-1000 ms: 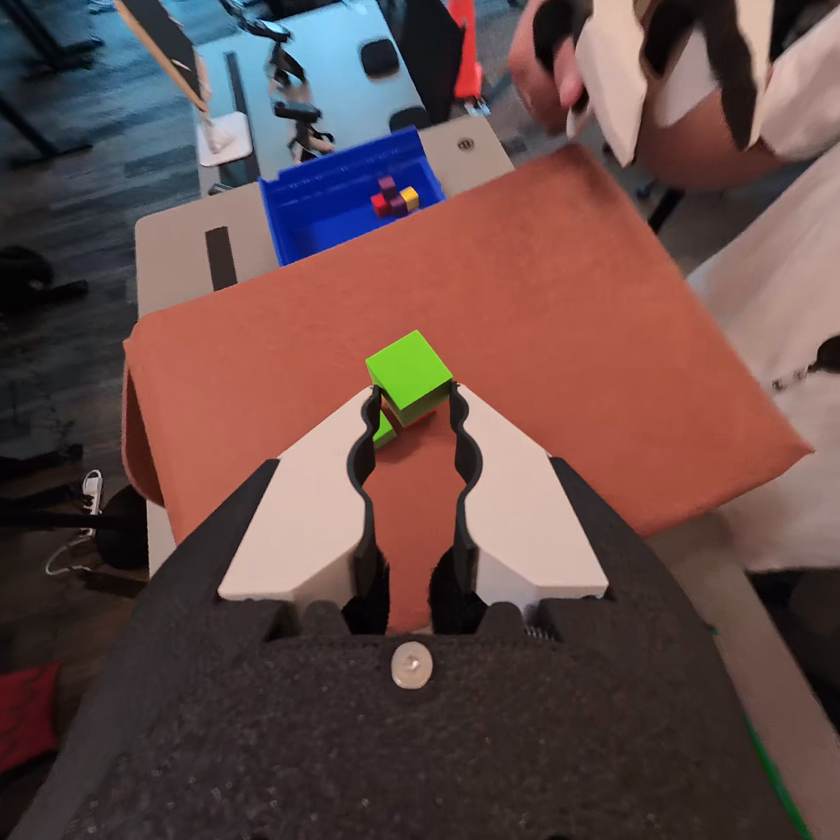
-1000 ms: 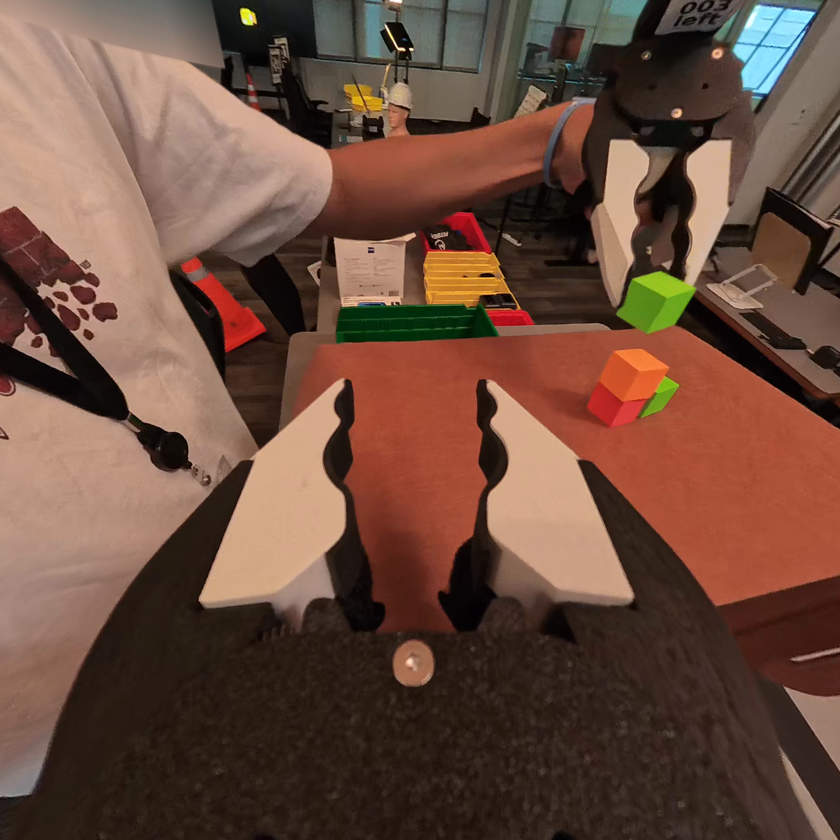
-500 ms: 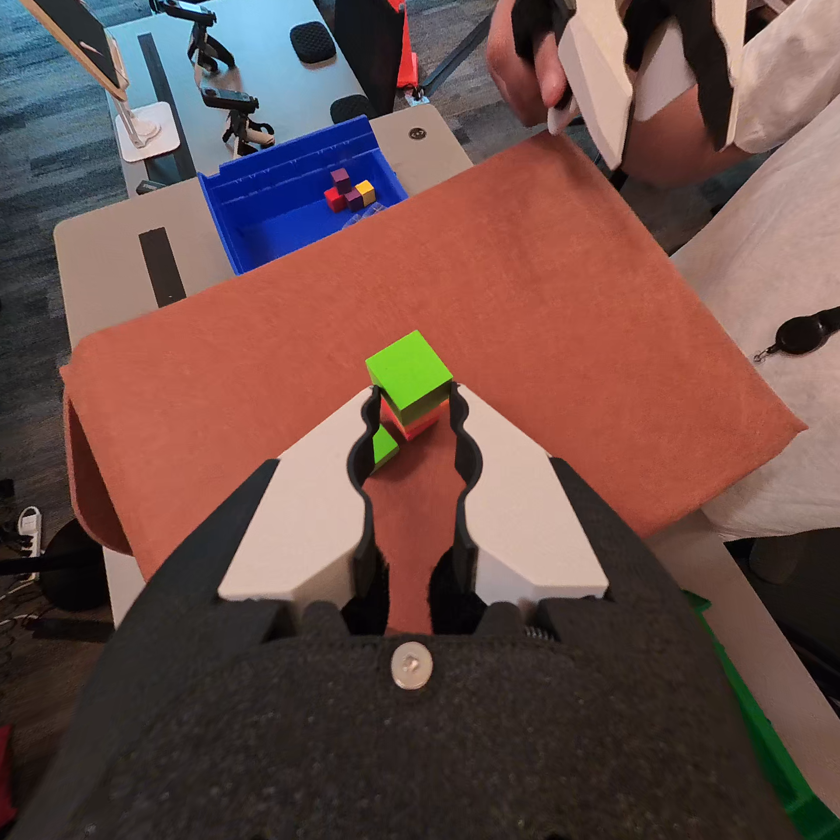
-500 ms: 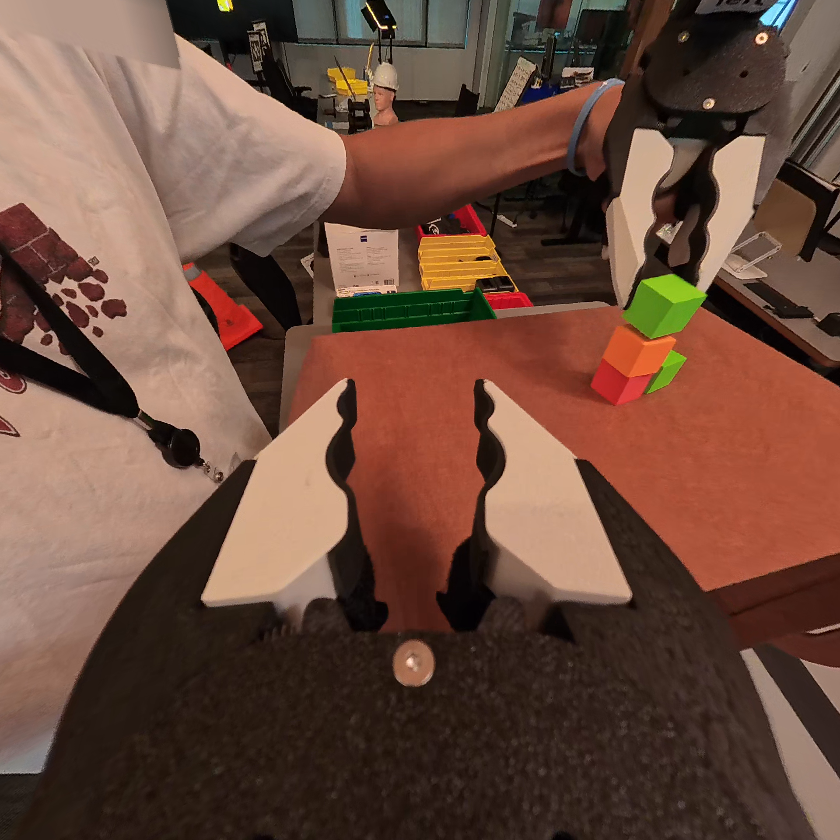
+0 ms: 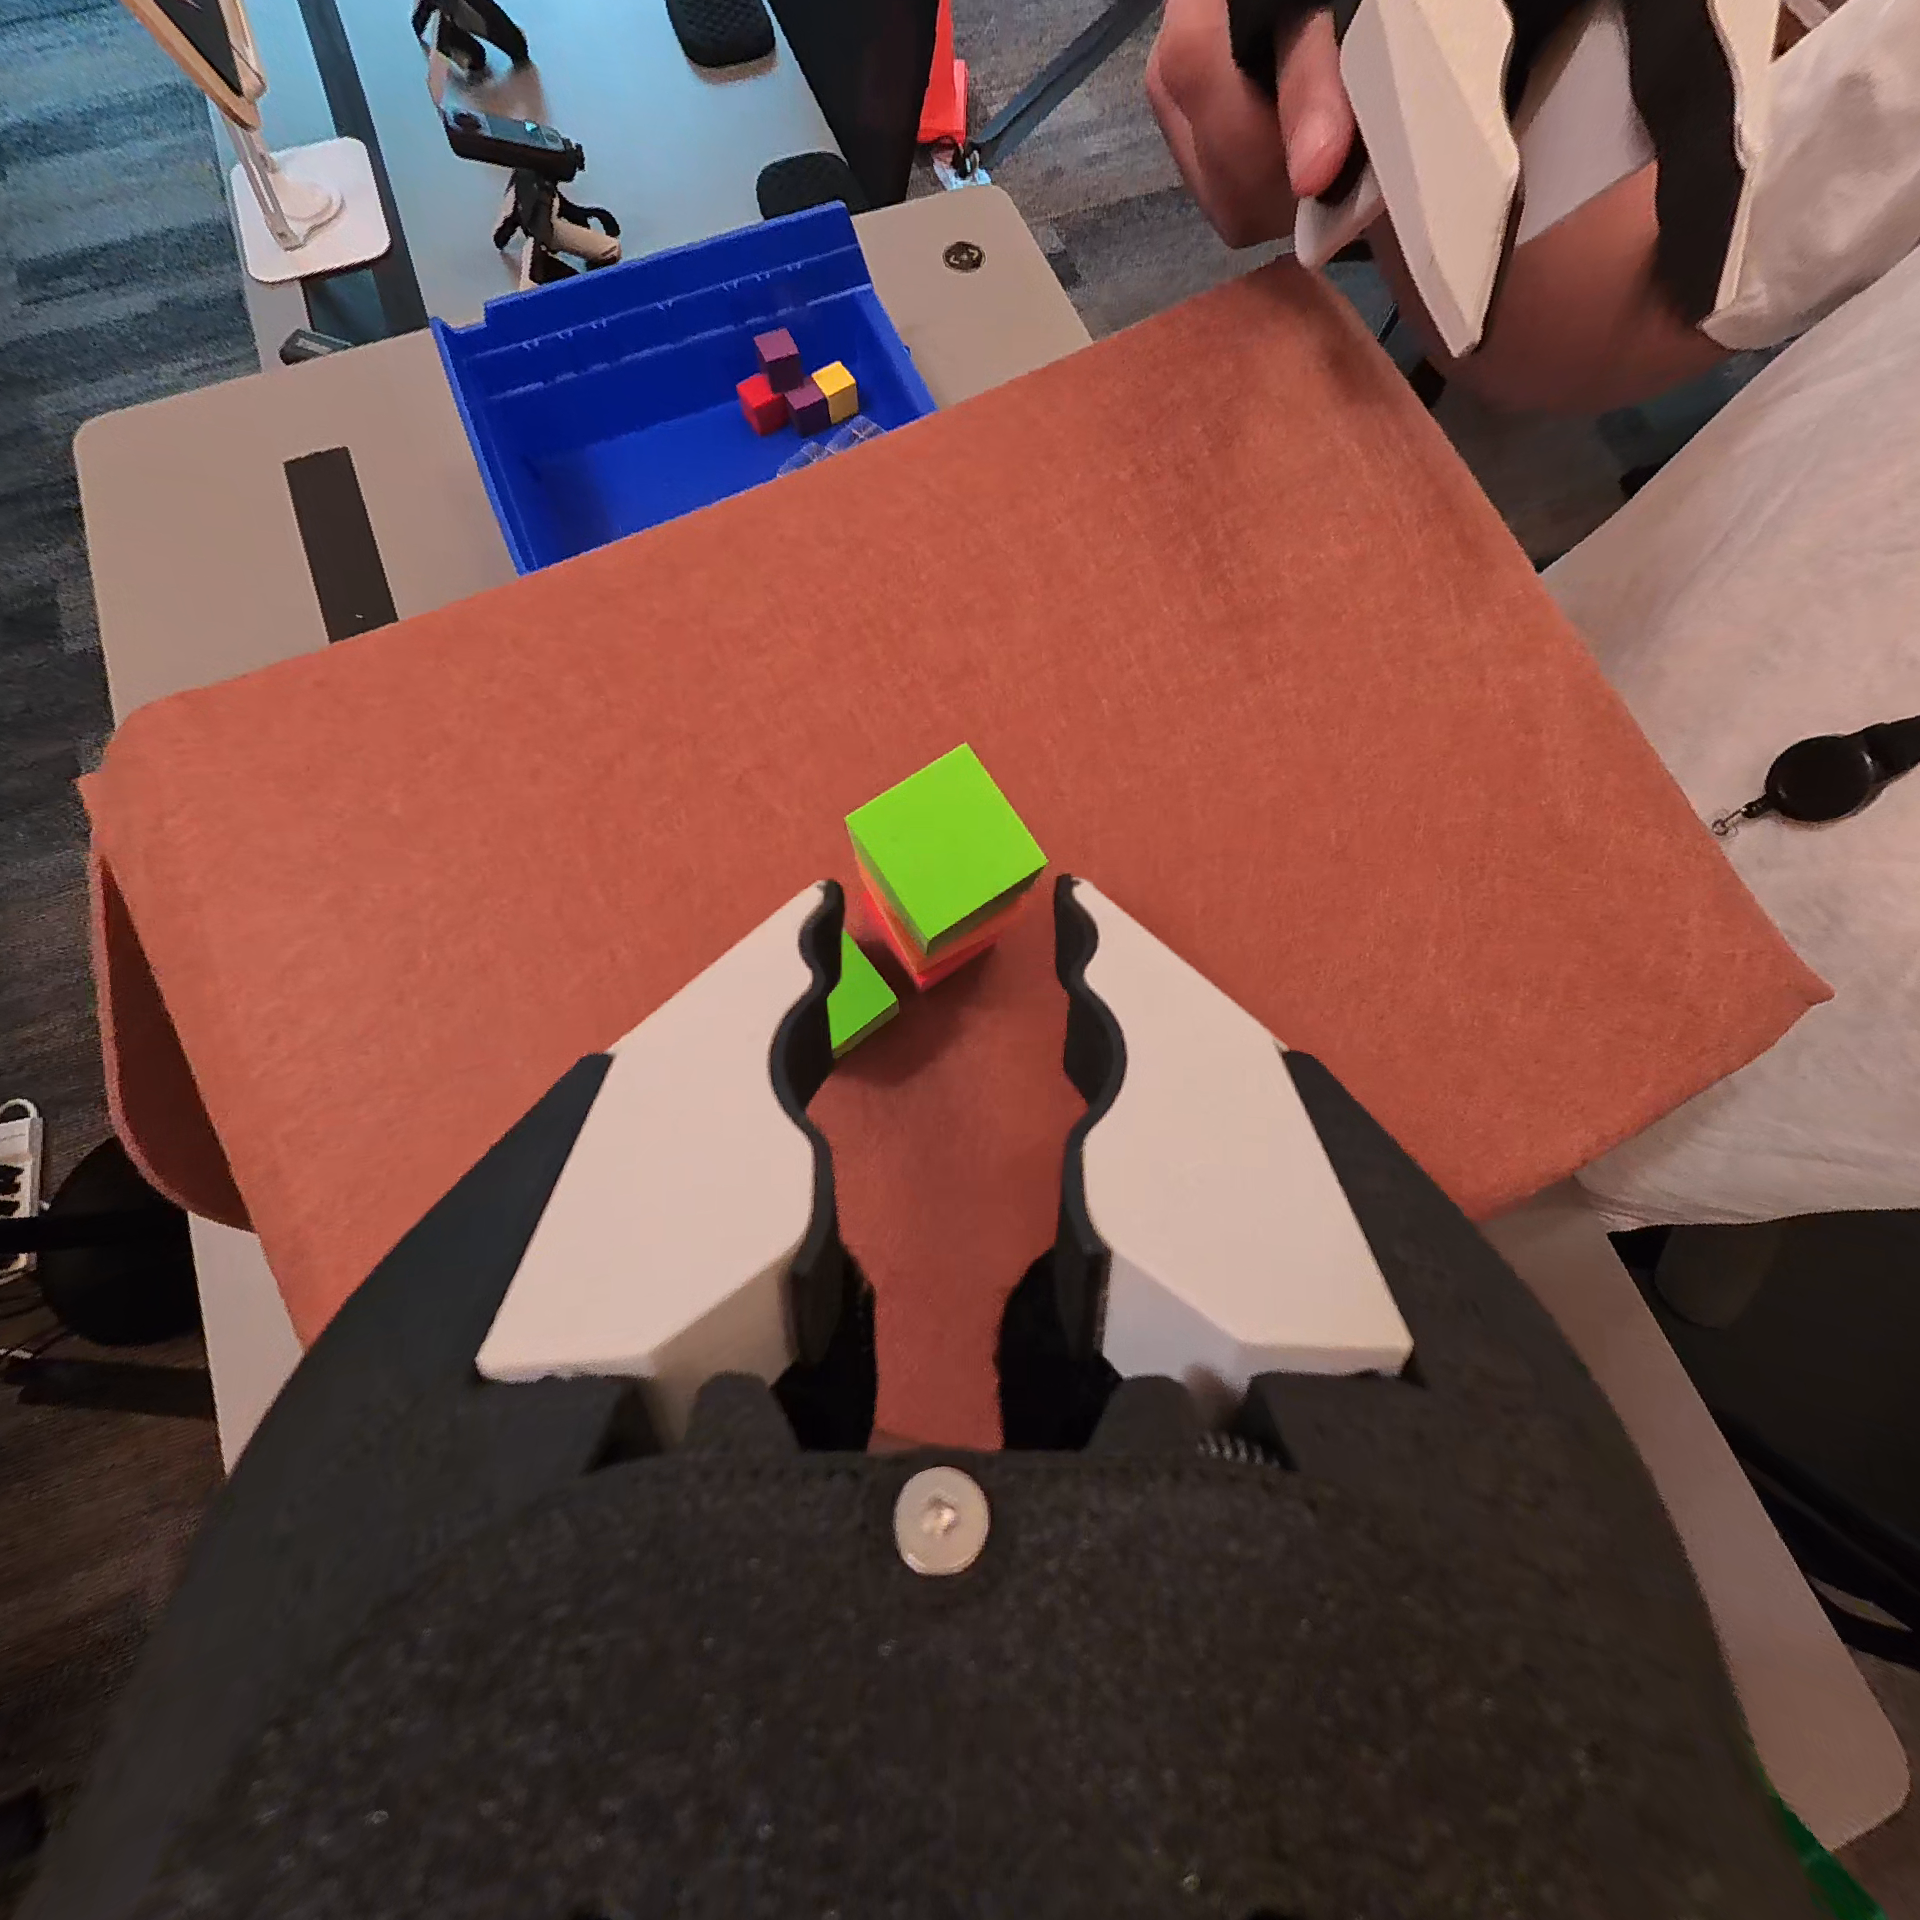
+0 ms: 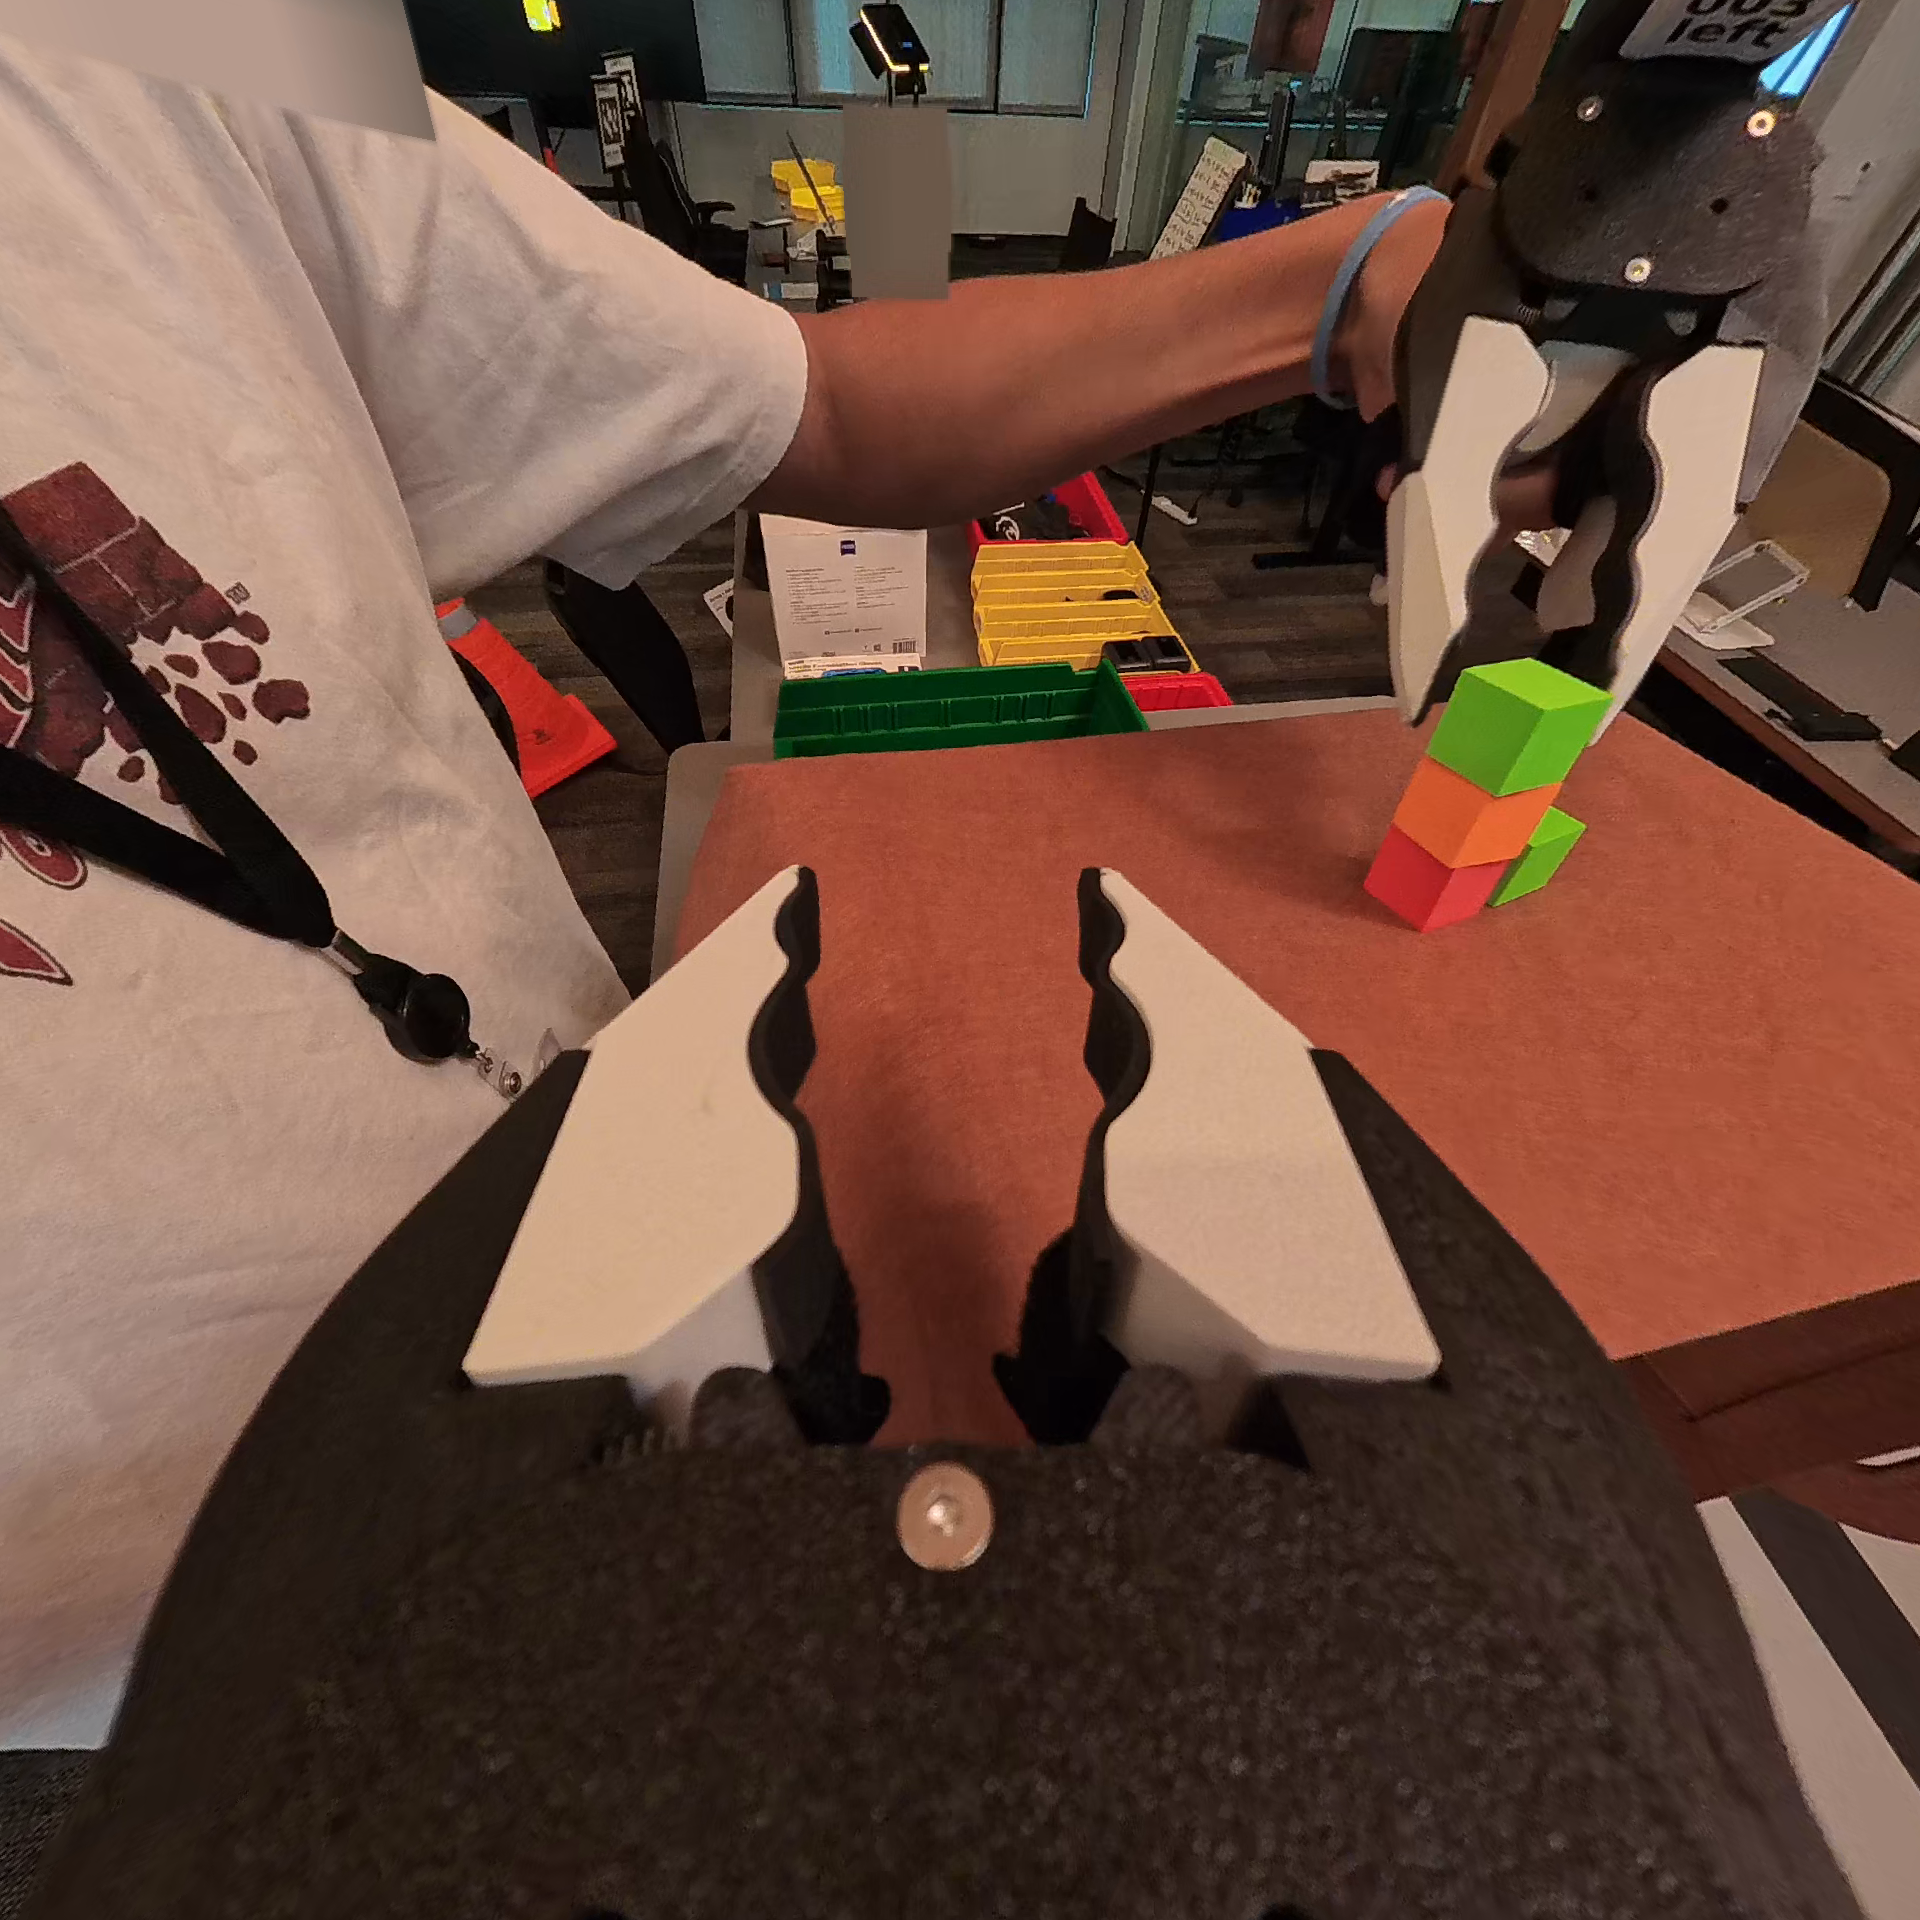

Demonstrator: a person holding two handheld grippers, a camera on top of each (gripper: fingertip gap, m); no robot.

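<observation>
A green cube sits on an orange cube, which sits on a red cube, on a brown mat. A smaller green block lies against the base of the stack. My left gripper is open, with its jaws on either side of the green cube and a small gap on both sides. It also shows in the right wrist view, pointing down over the stack. My right gripper is open and empty above the mat's near part, well left of the stack.
A blue bin with small cubes stands beyond the mat. Green, yellow and red bins stand past the table end. A person's white shirt and forearm are close by. The right gripper's finger shows at the top right of the left wrist view.
My left gripper lowered the green cube onto the orange cube, then opened its jaws and let go. The right gripper stayed about where it was.
</observation>
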